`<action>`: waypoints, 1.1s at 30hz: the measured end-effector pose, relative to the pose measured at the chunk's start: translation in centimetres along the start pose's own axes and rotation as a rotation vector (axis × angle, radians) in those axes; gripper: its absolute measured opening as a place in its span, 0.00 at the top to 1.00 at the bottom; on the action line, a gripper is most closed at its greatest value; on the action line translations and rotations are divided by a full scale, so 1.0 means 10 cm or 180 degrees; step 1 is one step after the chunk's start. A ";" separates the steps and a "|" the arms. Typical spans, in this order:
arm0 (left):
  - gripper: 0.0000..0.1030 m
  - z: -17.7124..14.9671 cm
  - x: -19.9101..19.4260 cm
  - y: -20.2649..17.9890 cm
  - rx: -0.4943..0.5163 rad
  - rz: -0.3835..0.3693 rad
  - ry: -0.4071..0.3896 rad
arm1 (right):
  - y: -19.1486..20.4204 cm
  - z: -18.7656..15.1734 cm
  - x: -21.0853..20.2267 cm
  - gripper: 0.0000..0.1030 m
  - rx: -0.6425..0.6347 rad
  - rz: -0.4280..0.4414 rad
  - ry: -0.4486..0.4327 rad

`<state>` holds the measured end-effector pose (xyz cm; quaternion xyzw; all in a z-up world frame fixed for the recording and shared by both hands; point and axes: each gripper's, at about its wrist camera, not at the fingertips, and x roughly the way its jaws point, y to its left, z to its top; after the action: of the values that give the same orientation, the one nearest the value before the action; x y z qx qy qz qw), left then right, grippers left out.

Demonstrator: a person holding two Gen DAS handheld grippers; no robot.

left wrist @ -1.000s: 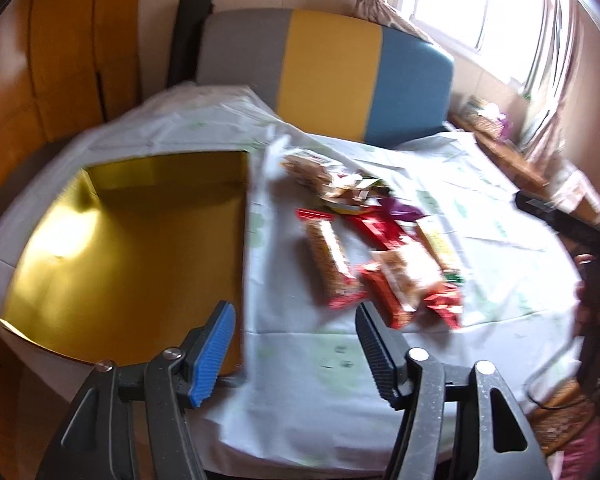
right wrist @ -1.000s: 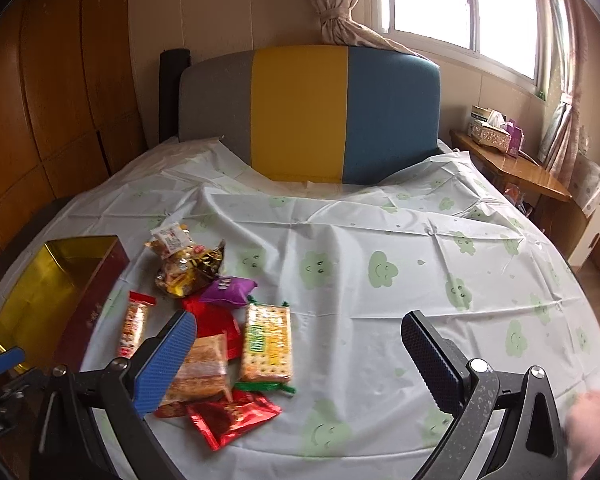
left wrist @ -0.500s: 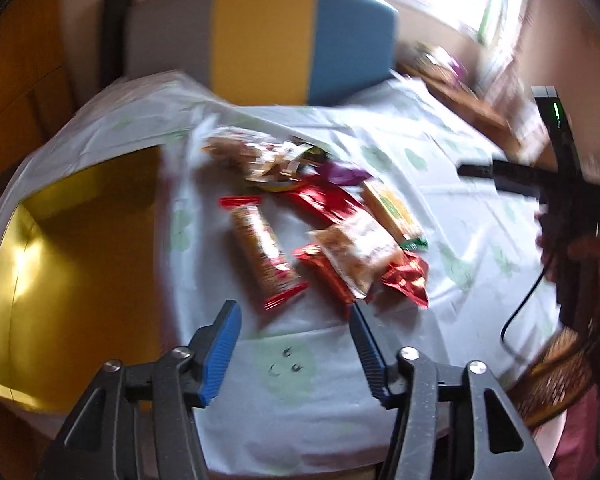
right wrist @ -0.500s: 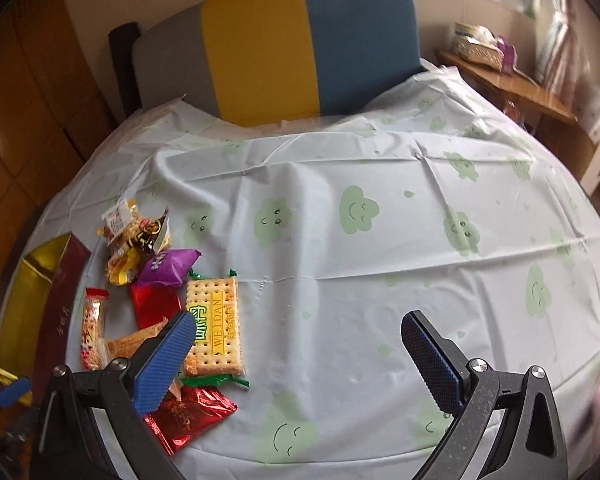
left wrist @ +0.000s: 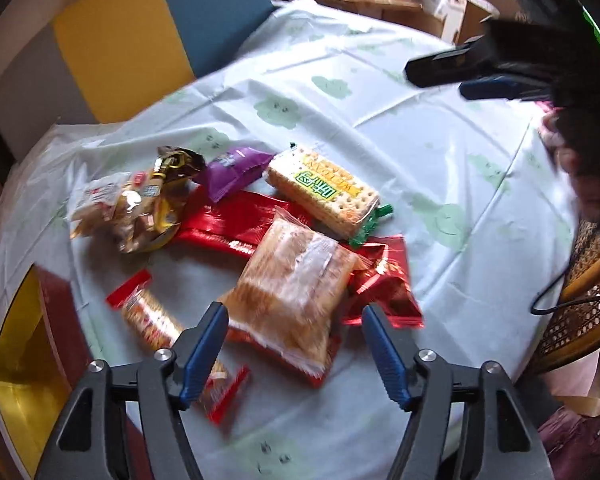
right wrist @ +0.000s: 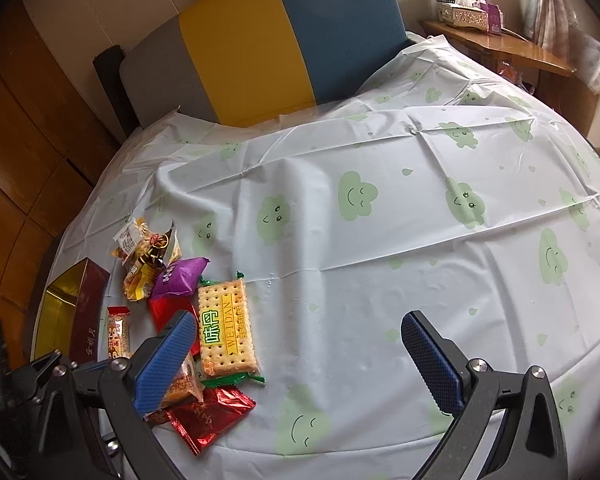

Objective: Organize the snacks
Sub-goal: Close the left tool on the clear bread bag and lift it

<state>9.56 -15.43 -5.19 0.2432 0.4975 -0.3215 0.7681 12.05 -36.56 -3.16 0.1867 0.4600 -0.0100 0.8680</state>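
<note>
A pile of snack packets lies on the clouded tablecloth (right wrist: 380, 248). My left gripper (left wrist: 294, 344) is open, its fingers on either side of a clear pack of orange crackers (left wrist: 292, 292). Around it lie a Weldan biscuit pack (left wrist: 324, 192), red foil packets (left wrist: 384, 292), a purple packet (left wrist: 232, 168), a narrow red-ended bar (left wrist: 152, 320) and crinkly small packs (left wrist: 136, 204). My right gripper (right wrist: 300, 356) is open and empty above the cloth, just right of the pile; the biscuit pack (right wrist: 226, 328) lies by its left finger.
A gold-lined box with dark red walls (left wrist: 24, 360) stands at the table's left edge, also in the right wrist view (right wrist: 72, 312). A grey, yellow and blue chair back (right wrist: 268, 44) is behind the table. A wicker chair (left wrist: 572, 320) and cable are at the right.
My left gripper has swung right and moved in from the gold box to straddle the orange cracker pack. My right gripper has tilted down a little toward the cloth.
</note>
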 end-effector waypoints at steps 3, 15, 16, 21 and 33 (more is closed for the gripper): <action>0.32 0.07 0.15 0.03 0.0064 -0.0005 0.0117 | 0.00 0.01 0.00 0.00 -0.0009 0.0008 -0.0007; 0.36 0.23 0.31 -0.02 0.0250 0.0025 0.0117 | 0.01 -0.01 0.09 0.00 -0.0038 -0.0060 0.0097; 0.38 0.24 0.26 -0.03 0.0258 0.0003 0.0085 | 0.00 -0.01 0.10 0.00 -0.0032 -0.0075 0.0105; 0.38 0.29 0.19 -0.08 0.0580 0.0060 0.0083 | 0.00 -0.02 0.12 0.00 -0.0027 -0.0091 0.0146; 0.26 0.47 0.52 0.03 0.0699 -0.0106 0.0222 | -0.02 -0.01 0.15 0.00 0.0009 -0.0115 0.0167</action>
<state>14.15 -19.76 -8.15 0.3286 0.4897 -0.3781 0.7136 12.81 -36.50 -4.48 0.1797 0.4859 -0.0215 0.8551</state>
